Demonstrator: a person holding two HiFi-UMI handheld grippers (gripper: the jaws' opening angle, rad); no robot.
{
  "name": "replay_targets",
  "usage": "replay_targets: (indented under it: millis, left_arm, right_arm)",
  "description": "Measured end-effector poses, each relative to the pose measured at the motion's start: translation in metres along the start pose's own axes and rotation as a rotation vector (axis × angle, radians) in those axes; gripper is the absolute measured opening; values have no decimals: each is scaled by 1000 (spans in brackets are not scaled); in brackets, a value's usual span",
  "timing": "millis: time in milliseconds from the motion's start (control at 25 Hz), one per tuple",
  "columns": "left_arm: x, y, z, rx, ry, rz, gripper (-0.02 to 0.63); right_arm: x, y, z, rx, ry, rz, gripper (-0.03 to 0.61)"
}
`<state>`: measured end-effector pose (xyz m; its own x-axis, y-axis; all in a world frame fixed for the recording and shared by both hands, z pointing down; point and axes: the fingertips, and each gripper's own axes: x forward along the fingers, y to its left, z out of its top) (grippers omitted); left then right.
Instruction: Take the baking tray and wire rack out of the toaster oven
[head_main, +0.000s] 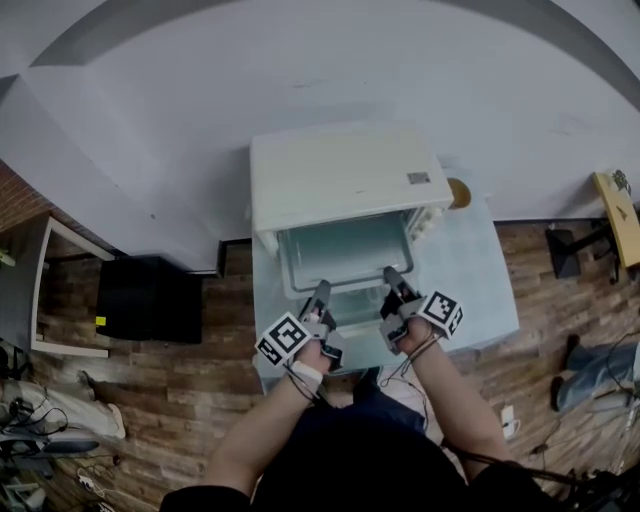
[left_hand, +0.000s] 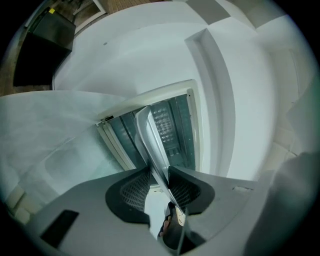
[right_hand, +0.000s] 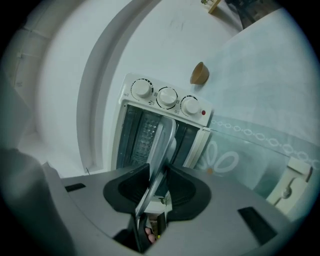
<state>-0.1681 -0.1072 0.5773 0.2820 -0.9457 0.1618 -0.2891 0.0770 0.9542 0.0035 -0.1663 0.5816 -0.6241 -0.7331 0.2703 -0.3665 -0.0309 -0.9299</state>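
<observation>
A white toaster oven (head_main: 340, 175) stands on the table with its front open. The metal baking tray (head_main: 345, 250) sticks out of the opening toward me. My left gripper (head_main: 322, 292) is shut on the tray's near left rim and my right gripper (head_main: 392, 275) on its near right rim. In the left gripper view the tray's thin edge (left_hand: 150, 135) runs between the pads of the left gripper (left_hand: 159, 175). The right gripper view shows the same: the tray (right_hand: 165, 145) is pinched in the right gripper (right_hand: 157, 175), below the oven's three knobs (right_hand: 167, 97). I cannot make out the wire rack.
A pale blue-green cloth covers the table (head_main: 480, 290). A small brown cup (head_main: 459, 192) sits right of the oven, beside the wall. On the wooden floor are a black box (head_main: 150, 298) at the left and someone's legs (head_main: 600, 370) at the right.
</observation>
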Motion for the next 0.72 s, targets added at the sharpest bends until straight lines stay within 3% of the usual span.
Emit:
replay_targets:
  millis: [200,520,720]
  left_arm:
    - [-23,1,-11,-29,25,-5,115]
    - [-54,-4,-27,26,109,-74,112]
    - [-66,0,-42,4,164,-80,112]
  right_arm:
    - [-23,1,-12,10,-30,6,112]
    - [-66,4,-35,-14,-79,7,103]
    - [-91,-6,-44,-1,-125,-15,107]
